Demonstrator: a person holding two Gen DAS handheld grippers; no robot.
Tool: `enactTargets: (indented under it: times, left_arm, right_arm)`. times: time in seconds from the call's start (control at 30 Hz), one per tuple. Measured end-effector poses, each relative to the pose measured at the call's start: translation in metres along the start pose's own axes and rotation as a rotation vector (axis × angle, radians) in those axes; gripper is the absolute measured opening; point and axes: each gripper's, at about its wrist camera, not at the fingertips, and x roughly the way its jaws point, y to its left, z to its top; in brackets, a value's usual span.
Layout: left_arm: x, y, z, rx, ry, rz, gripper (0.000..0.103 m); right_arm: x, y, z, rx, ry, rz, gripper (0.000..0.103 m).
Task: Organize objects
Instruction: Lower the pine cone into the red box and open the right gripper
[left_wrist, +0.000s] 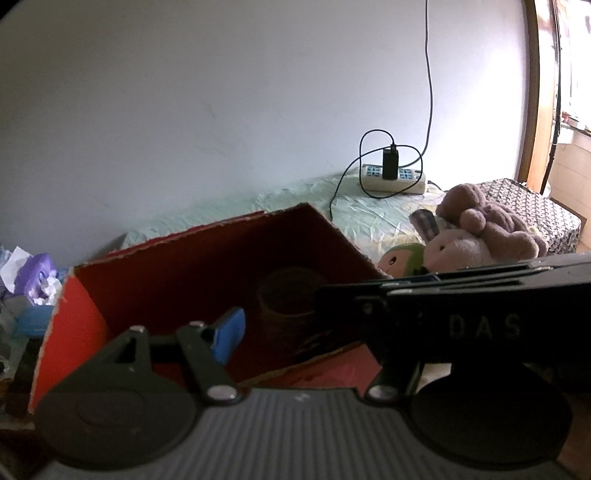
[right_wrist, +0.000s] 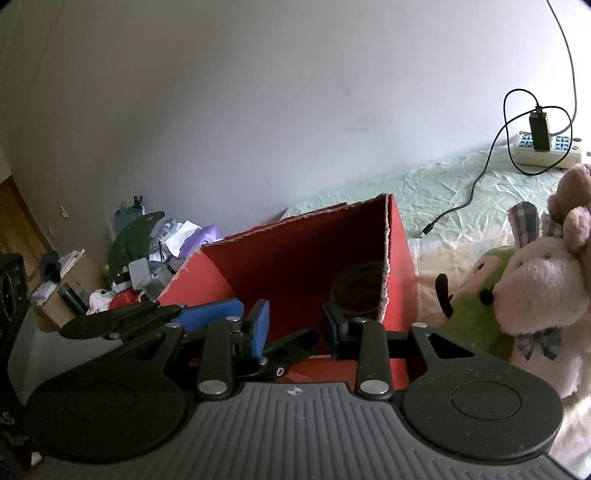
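One red cardboard box (right_wrist: 295, 266), top torn open | right gripper (right_wrist: 295, 332) jaws spread | left gripper (left_wrist: 280, 325) jaws: cannot tell

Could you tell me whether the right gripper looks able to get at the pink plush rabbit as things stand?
Probably yes: the right gripper is open and holds nothing, and the pink plush rabbit lies uncovered to its right, beside the red box, with nothing between them.

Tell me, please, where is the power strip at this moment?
The power strip lies on the green sheet against the white wall, in the far right of both views, behind the plush toys and to the right of the red box.
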Motion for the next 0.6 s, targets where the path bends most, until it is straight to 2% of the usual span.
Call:
enactTargets:
  times: [0.1,0.37,0.6]
  left_arm:
    - [-0.006,0.0,-0.003,0.001,-0.004,-0.004,0.076]
    - [-0.021,-0.004,-0.013,0.016,-0.02,0.036,0.076]
    - [-0.033,-0.005,-0.028,-0.01,-0.018,0.045,0.076]
  right_arm:
    - [-0.001,0.005,-0.003,-0.005,0.004,0.005,0.035]
    - [-0.008,0.018,-0.014,-0.024,-0.007,0.008,0.036]
    - [-0.014,0.026,-0.03,-0.025,-0.005,0.019,0.041]
